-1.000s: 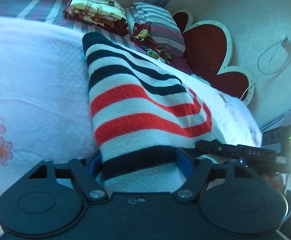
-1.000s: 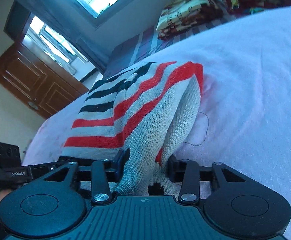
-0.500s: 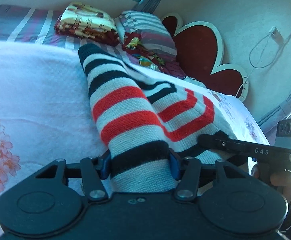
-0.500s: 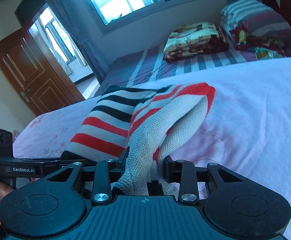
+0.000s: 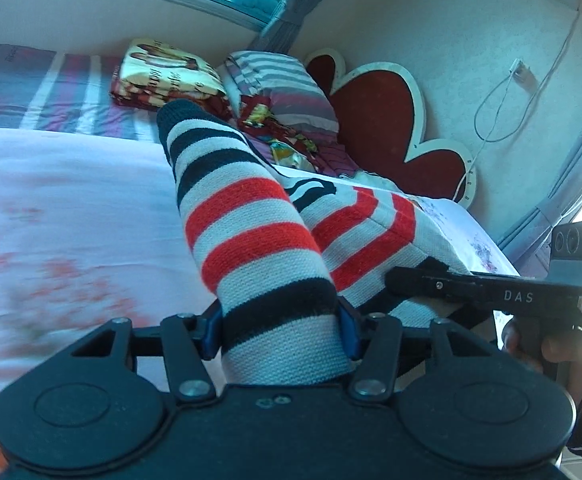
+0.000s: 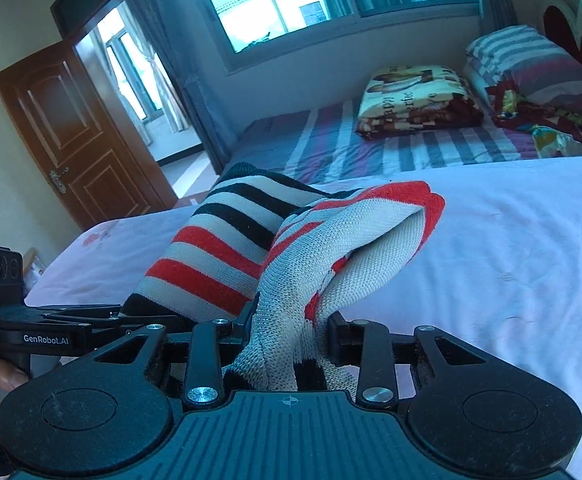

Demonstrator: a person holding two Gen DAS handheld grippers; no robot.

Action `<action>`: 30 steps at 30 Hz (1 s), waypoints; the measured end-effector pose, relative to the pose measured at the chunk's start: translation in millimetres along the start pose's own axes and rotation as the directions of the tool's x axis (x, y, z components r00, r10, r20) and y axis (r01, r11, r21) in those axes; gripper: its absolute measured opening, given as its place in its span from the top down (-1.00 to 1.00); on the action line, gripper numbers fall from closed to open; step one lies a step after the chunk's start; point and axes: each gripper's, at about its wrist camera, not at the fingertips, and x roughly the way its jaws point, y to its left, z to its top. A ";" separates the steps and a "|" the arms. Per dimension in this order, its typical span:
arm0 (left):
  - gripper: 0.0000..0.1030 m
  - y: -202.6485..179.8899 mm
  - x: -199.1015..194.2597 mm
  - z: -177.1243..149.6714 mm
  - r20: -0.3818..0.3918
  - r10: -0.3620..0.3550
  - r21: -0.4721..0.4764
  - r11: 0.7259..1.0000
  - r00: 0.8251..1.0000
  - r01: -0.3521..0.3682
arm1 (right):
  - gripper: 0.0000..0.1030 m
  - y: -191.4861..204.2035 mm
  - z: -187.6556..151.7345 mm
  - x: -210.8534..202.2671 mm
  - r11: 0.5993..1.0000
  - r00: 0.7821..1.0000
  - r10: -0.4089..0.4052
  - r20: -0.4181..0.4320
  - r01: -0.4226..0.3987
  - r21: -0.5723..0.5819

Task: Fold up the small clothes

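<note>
A small knitted sweater (image 5: 251, 224) with red, black and grey stripes is held up off the pink bed cover (image 5: 71, 208). My left gripper (image 5: 279, 328) is shut on one bunched edge of it. My right gripper (image 6: 289, 340) is shut on another bunched part of the sweater (image 6: 331, 248), which shows its pale inner side. Each gripper shows in the other's view, the right one (image 5: 471, 292) to the right and the left one (image 6: 51, 332) to the left. The far end of the sweater droops toward the cover.
A folded patterned blanket (image 6: 415, 96) and striped pillows (image 6: 531, 64) lie on a striped sheet at the bed's far side. A red heart-shaped headboard (image 5: 379, 120) stands against the wall. A wooden door (image 6: 71, 132) stands open at the left.
Both grippers have lifted and tilted up with the sweater, raising it off the cover. More of the window and the room now shows.
</note>
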 end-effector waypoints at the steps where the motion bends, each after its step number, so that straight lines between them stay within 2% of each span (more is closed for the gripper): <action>1: -0.02 7.9 -12.0 -2.0 0.003 0.007 -0.003 1.000 1.000 -0.007 | 0.35 13.9 -1.7 6.9 1.000 1.000 0.012 -0.002 -0.012 -0.007; 8: -0.02 74.2 -91.4 -17.0 0.002 0.069 -0.036 0.997 0.998 -0.068 | 0.35 105.4 -20.6 68.2 0.994 0.994 0.103 -0.039 -0.104 -0.025; 14: -0.03 116.8 -132.4 -35.1 -0.005 0.122 -0.086 0.989 0.992 -0.122 | 0.35 143.2 -44.0 117.8 0.986 0.981 0.165 -0.098 -0.167 -0.009; 17: -0.04 138.4 -135.3 -49.3 -0.024 0.140 -0.125 0.982 0.990 -0.142 | 0.34 130.6 -61.3 141.2 0.989 0.979 0.148 -0.137 -0.145 0.031; 19: -0.11 151.1 -130.1 -59.6 -0.031 0.130 -0.159 0.978 0.991 -0.133 | 0.34 106.7 -73.4 153.4 0.987 0.976 0.142 -0.167 -0.127 0.098; 21: -0.33 157.8 -125.9 -64.3 -0.024 0.117 -0.189 0.975 0.993 -0.120 | 0.30 81.8 -79.2 155.4 0.966 0.969 0.199 -0.145 -0.169 0.195; 24: -0.39 159.3 -127.0 -64.5 -0.010 0.133 -0.203 0.970 0.991 -0.132 | 0.26 78.5 -74.5 156.8 0.968 0.970 0.189 -0.150 -0.159 0.194; 25: -0.41 157.4 -127.9 -63.0 -0.012 0.140 -0.194 0.971 0.990 -0.140 | 0.21 79.2 -71.2 155.2 0.971 0.972 0.176 -0.157 -0.145 0.192; 27: -0.55 159.0 -142.8 -65.1 -0.009 0.163 -0.176 0.971 0.987 -0.162 | -0.03 83.3 -65.3 141.4 0.982 0.986 0.104 -0.130 -0.081 0.171; 29: -0.48 161.0 -168.5 -65.3 0.029 0.196 -0.159 0.969 0.980 -0.189 | -0.07 87.2 -56.3 120.4 0.991 0.995 0.061 -0.075 -0.051 0.123; 30: -0.28 160.3 -179.8 -61.6 0.051 0.229 -0.150 0.964 0.972 -0.219 | -0.06 90.1 -51.8 112.4 0.995 0.997 0.053 -0.049 -0.048 0.091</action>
